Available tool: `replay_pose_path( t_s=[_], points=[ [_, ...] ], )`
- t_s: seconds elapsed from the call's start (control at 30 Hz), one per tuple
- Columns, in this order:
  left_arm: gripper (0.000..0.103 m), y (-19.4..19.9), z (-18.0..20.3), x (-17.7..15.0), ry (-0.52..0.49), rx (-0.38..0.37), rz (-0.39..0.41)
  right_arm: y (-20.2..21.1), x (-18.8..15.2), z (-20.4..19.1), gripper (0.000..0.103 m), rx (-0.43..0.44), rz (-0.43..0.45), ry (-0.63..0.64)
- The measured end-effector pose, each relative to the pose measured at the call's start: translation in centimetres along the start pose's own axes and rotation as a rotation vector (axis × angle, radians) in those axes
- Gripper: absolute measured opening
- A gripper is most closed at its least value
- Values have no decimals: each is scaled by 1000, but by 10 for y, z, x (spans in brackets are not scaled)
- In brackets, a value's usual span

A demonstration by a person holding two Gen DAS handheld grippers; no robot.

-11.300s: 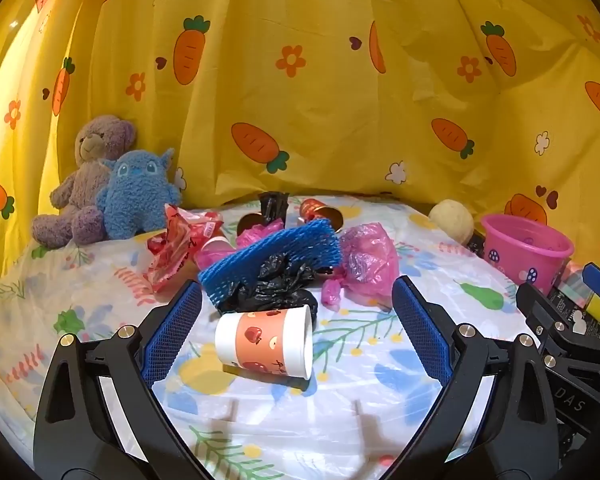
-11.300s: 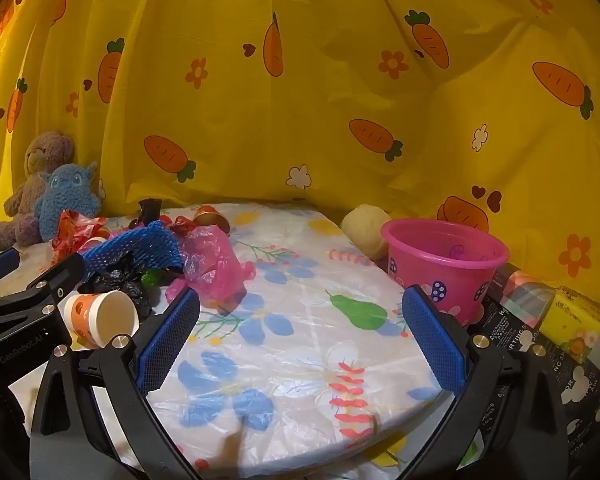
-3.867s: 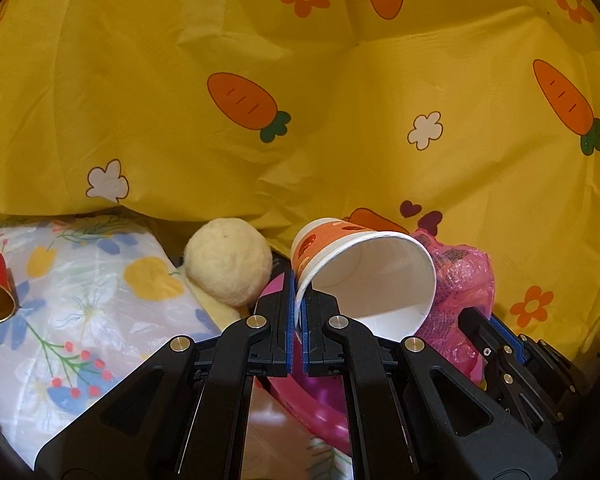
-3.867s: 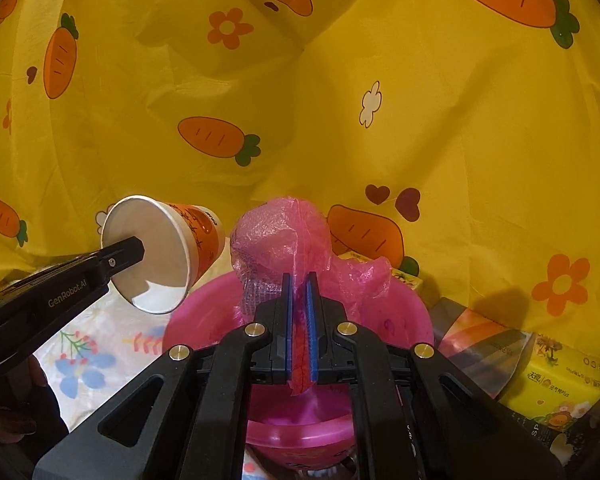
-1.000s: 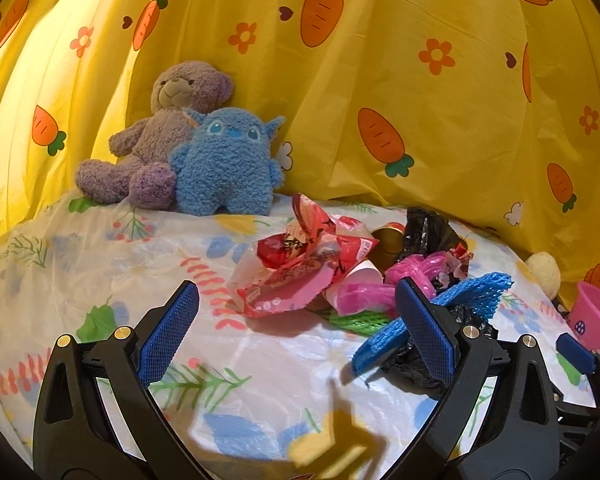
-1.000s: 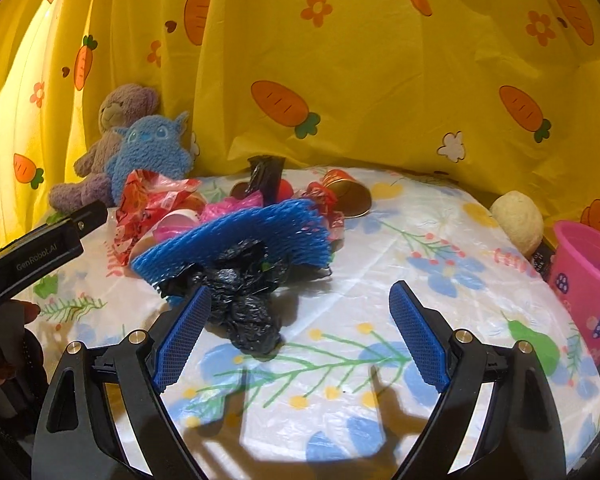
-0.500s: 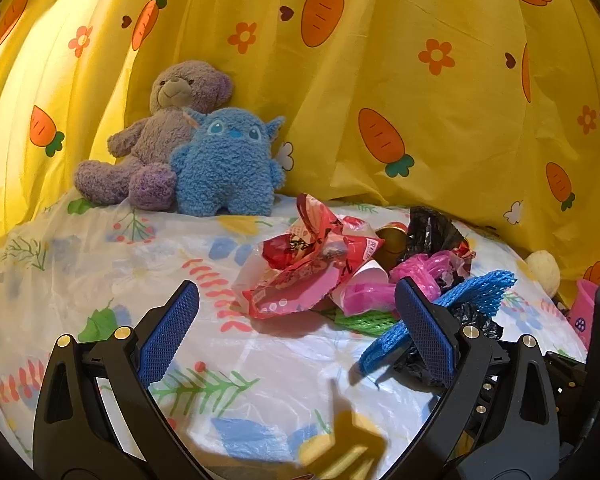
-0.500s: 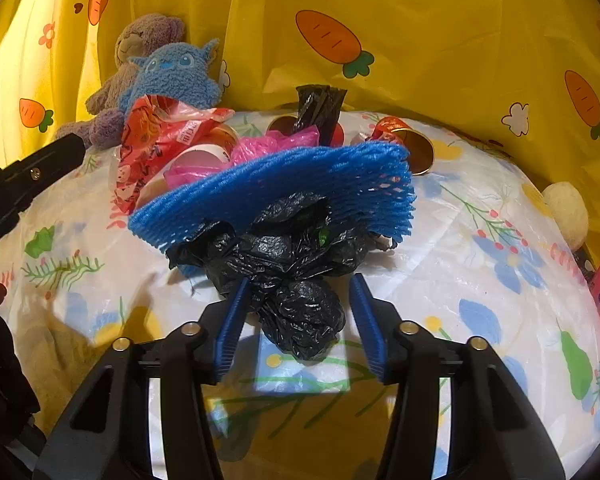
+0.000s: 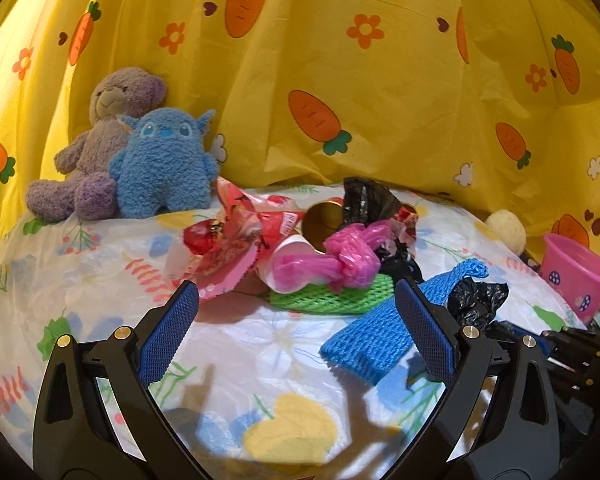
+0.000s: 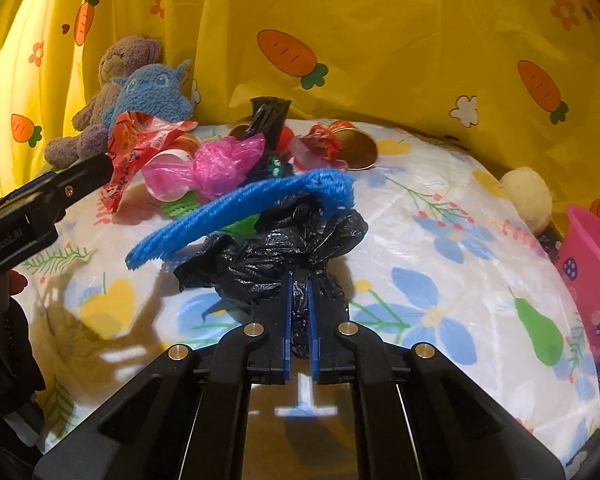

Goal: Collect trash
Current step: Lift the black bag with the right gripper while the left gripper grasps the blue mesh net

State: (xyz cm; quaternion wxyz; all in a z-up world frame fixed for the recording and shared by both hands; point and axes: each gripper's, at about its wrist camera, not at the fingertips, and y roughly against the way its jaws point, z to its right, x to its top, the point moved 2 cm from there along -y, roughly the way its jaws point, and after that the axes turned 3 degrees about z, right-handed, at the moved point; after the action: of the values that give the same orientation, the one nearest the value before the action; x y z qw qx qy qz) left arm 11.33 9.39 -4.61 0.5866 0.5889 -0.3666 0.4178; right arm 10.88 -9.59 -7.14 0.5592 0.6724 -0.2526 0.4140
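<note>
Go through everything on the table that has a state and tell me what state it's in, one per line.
right gripper: shut on the black bag.
black bag: crumpled, pinched at its near end.
left gripper: open, holding nothing.
blue foam net: draped over the black bag.
pink bucket: upright at the table's right edge.
gold cup: tipped on its side.

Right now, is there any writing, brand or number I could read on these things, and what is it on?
"enRobot.AI", upside down, start cut off: on the black arm of the left tongs, seen from the right wrist view.
Red snack wrapper: a white label with print, too small and creased to read.
Black plastic bag, blue foam net, pink bucket: no writing visible, only spots on the bucket.
</note>
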Motion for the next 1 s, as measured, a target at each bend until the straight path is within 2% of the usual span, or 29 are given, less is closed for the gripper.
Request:
replay_pose_path(
  t_s=[0.13,0.43,0.53,0.6,0.63,0.67,0.7,0.73,0.87,0.93,0.97,1.0],
  points=[
    [97,-6,15,-7,-54,-35,-32,18,-2,20,8,-50,48,-48],
    [96,-23,42,-20,-73,-165,-141,42,-1,50,8,-106,119,-123],
    [94,-33,53,-23,-100,-175,-191,40,-4,56,8,-86,100,-151],
    [93,-36,53,-23,-92,-175,-203,36,-7,55,10,-24,66,-172],
    [93,-36,52,-23,-86,-173,-203,34,-10,54,28,2,58,-180],
    [93,-35,50,-23,-77,-166,-202,33,-11,51,55,11,63,-177],
    [93,-35,47,-23,-67,-156,-200,34,-12,47,65,10,77,-166],
    [93,-35,44,-23,-56,-147,-200,34,-12,42,70,13,82,-154],
    [93,-36,33,-23,-16,-121,-211,20,-12,28,70,83,37,-145],
    [93,-36,30,-22,-10,-119,-211,14,-13,22,69,82,19,-124],
    [93,-36,30,-23,-12,-119,-213,10,-13,20,65,71,10,-113],
    [93,-36,30,-23,-16,-119,-215,6,-14,20,54,63,-9,-111]
  ],
)
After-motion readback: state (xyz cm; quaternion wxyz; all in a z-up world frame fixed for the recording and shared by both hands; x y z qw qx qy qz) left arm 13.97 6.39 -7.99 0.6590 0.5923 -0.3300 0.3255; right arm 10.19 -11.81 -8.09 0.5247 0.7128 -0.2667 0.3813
